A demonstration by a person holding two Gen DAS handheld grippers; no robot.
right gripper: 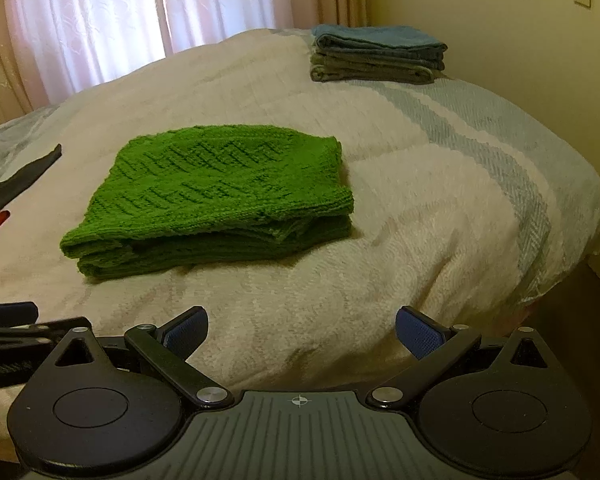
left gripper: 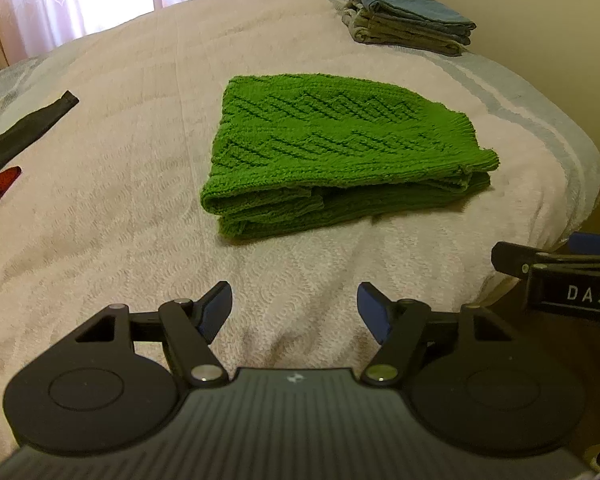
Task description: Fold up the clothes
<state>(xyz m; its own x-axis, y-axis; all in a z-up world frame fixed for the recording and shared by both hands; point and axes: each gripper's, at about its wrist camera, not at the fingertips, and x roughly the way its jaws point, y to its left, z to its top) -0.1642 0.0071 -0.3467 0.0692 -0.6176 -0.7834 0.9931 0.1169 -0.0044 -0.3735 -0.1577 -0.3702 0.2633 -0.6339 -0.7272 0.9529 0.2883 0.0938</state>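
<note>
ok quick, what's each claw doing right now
left claw: open, holding nothing.
right claw: open, holding nothing.

Both wrist cameras sit low at the bed's near edge, facing 12 o'clock toward the curtains (right gripper: 112,20). The left wrist view stands left of the right. Both share the folded green sweater (left gripper: 332,148) and the towel stack (right gripper: 376,54) at 1 o'clock.

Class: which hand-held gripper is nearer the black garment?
Left. The left gripper sits nearer the black garment; the right gripper sits farther, by the bed's right side.
</note>
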